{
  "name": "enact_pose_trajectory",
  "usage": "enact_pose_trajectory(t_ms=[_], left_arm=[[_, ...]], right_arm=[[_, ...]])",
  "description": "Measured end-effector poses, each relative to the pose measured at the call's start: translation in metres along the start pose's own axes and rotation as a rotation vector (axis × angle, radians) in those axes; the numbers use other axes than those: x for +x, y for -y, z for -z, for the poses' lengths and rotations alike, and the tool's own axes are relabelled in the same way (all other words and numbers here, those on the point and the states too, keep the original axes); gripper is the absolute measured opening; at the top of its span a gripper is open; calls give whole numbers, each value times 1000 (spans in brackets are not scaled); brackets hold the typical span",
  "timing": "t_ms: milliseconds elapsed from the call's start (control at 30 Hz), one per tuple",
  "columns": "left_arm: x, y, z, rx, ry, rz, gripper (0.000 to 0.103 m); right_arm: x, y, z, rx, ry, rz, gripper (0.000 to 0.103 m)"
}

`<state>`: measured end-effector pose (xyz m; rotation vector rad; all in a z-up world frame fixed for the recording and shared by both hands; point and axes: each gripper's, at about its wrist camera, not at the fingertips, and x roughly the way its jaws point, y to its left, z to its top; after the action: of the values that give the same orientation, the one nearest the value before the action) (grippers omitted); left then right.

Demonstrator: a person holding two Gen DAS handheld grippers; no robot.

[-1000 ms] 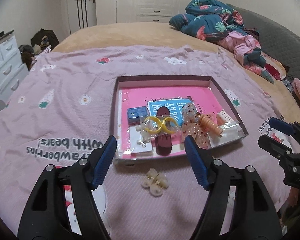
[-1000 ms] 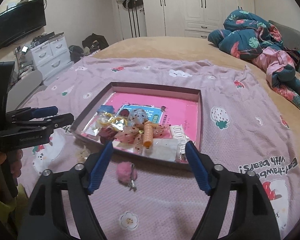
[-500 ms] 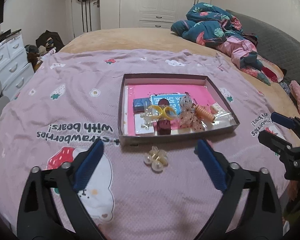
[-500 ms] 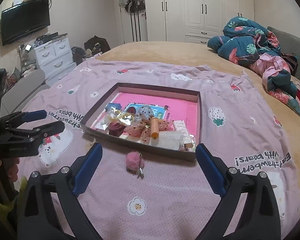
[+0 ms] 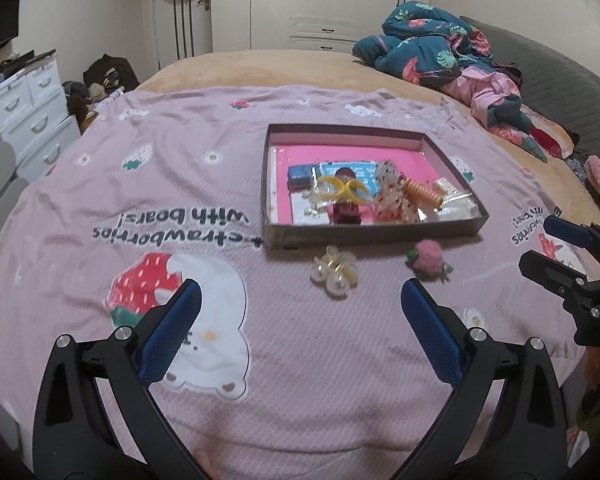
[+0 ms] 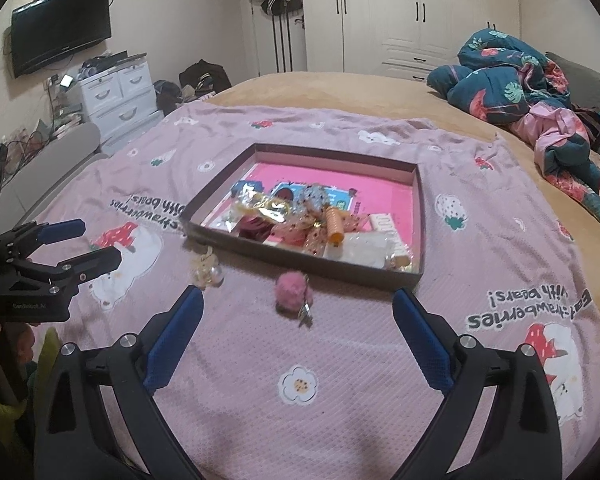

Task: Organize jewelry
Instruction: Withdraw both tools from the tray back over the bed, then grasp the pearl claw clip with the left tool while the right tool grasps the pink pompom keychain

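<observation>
A shallow brown box with a pink floor [image 5: 452,160] [image 6: 418,216] lies on the lilac blanket, holding yellow rings [image 5: 342,188], an orange spiral tie [image 5: 422,194], a spotted bow and small packets. A pearl clip [image 5: 334,270] [image 6: 207,270] and a pink pom-pom clip [image 5: 429,262] [image 6: 290,294] lie on the blanket in front of the box. My left gripper [image 5: 300,312] is open and empty, short of the pearl clip. My right gripper [image 6: 298,322] is open and empty, just short of the pom-pom.
The lilac strawberry-bear blanket [image 5: 180,216] covers a tan bed. A crumpled teal and pink quilt [image 5: 440,52] lies at the far right. White drawers [image 6: 116,96] and a wall television [image 6: 60,40] stand to the left, wardrobes behind.
Both grippers have drawn back and up from the box, so more blanket shows. Both stay open and empty. The pom-pom has come into the left wrist view.
</observation>
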<state>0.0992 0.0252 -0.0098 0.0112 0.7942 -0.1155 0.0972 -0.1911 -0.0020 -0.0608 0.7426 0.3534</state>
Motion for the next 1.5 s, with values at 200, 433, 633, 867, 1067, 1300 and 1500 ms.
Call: enact_pose_trajectory(t_ms=[200, 433, 633, 867, 1067, 1300, 1500], left_arm=[[4, -5, 14, -16, -24, -11, 93], [17, -7, 20, -29, -62, -18, 93], [33, -6, 23, -36, -101, -15, 93], [58, -2, 23, -54, -149, 20, 93], [81, 7, 19, -55, -177, 48, 93], [105, 13, 9, -65, -199, 78, 77], [115, 14, 6, -69, -213, 86, 68]], right_arm=[[9, -7, 9, -21, -26, -8, 95], [21, -6, 18, -27, -54, -7, 95], [36, 0, 27, -15, -88, -16, 95], [55, 9, 31, 3, -119, -21, 95], [74, 18, 30, 23, -137, -20, 95], [101, 24, 27, 26, -166, -44, 86], [124, 21, 19, 12, -185, -64, 78]])
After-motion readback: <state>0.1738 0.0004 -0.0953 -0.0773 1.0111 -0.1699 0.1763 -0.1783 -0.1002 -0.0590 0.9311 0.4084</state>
